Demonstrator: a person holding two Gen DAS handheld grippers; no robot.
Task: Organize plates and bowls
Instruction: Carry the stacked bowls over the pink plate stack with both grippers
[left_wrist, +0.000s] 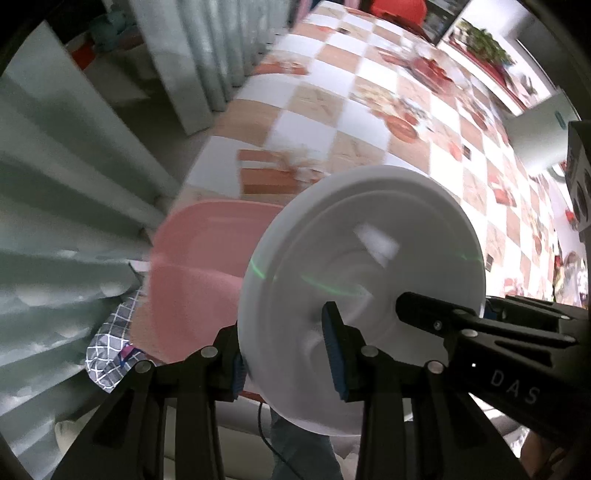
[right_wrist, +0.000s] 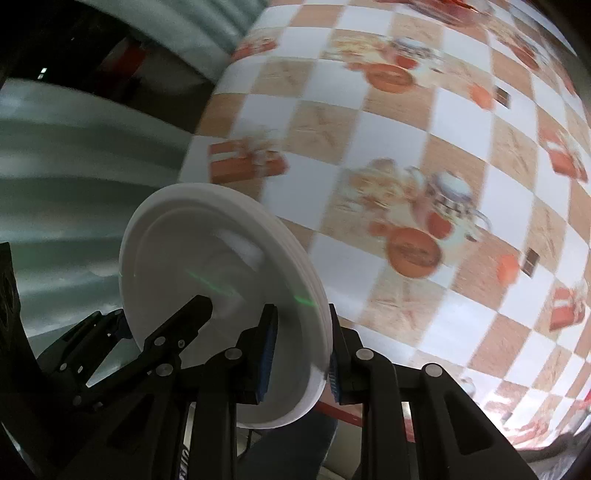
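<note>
While both my grippers, left and right, are clamping the plates, tilting is risking them sliding out.

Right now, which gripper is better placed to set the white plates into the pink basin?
Probably left. Both the left gripper and the right gripper grip the white plates, but the pink basin lies next to the left one's side.
</note>
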